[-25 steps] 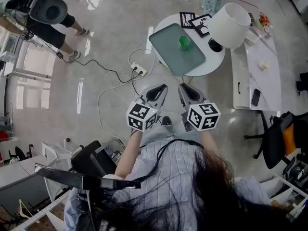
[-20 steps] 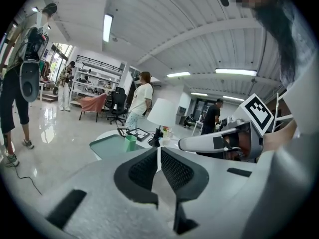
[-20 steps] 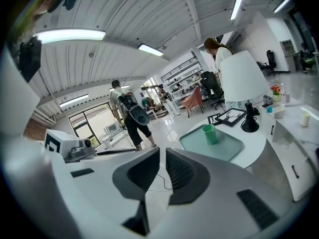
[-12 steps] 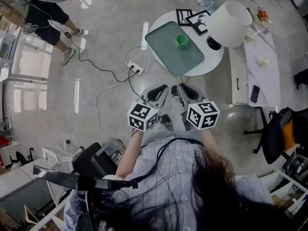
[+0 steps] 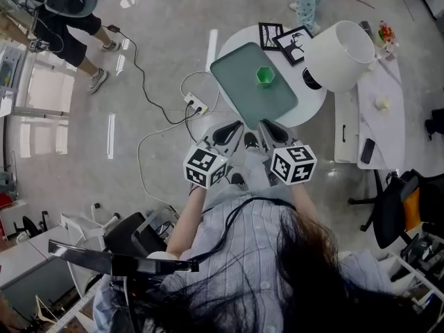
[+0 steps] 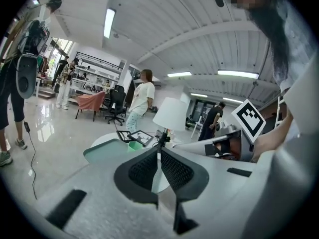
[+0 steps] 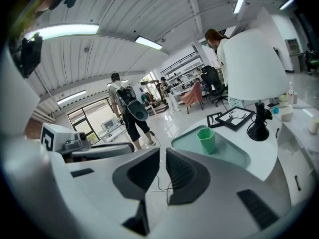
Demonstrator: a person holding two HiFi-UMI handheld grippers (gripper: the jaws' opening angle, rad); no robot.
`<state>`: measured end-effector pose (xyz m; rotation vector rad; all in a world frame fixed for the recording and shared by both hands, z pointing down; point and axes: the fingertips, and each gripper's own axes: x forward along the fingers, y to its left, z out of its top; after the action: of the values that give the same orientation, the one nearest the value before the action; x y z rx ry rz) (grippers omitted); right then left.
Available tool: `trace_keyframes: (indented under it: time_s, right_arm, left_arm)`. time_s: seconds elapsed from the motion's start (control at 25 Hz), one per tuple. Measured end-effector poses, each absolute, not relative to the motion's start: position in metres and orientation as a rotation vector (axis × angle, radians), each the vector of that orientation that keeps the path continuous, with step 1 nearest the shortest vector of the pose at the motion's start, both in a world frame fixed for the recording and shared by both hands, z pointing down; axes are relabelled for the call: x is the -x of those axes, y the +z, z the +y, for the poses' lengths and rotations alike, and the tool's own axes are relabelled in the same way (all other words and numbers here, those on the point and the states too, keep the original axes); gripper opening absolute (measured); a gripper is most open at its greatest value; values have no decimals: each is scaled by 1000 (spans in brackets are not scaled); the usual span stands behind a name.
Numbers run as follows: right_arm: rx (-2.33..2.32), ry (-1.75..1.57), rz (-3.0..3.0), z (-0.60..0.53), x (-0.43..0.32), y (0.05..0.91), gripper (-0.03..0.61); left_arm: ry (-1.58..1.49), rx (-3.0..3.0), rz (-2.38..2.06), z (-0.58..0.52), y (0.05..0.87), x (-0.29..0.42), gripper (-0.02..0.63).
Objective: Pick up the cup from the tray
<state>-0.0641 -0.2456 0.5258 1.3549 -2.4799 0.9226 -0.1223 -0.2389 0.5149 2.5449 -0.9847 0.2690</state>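
We had closed in on the tray (image 5: 244,97) over the last second. The left claw (image 5: 229,130) and the right claw (image 5: 269,129), which had hung well short of the tray a moment earlier, now sat side by side just off its near edge. Both claws were squeezed together, pads meeting, with nothing between them.

The green cup (image 5: 264,75) stood upright on the tray, toward its far side, untouched. The tray lay on the round white surface (image 5: 310,107), with two picture frames (image 5: 270,32) beyond the tray and a white lamp (image 5: 340,44) to the right of it.

We judged this to be the approach only. The reach had shortened, but a claw would need to spread before going round the cup. The right claw, off the cup's end of the tray, looked better placed for that.
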Motion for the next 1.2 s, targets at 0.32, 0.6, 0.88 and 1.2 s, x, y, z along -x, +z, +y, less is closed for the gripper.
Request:
trace_keyframes:
  time_s: [0.32,0.6,0.88,1.2]
  right_arm:
    - [-1312,934,-2445,-300,52,544,54]
    - [-1235,928,-2391,-333,46,578,55]
    - [-1194,978,-2348,-361,39,615,58]
    - [-1048,862,-2291,-381,39,654,93]
  left_arm:
    - [322,-2529,-976,-290,526,108,15]
    - [378,-2507,-951,-321,538,95,15]
    - [402,-2474,-952,-346,548,88,15]
    - [420,-2449,-952,-375,561,81,15]
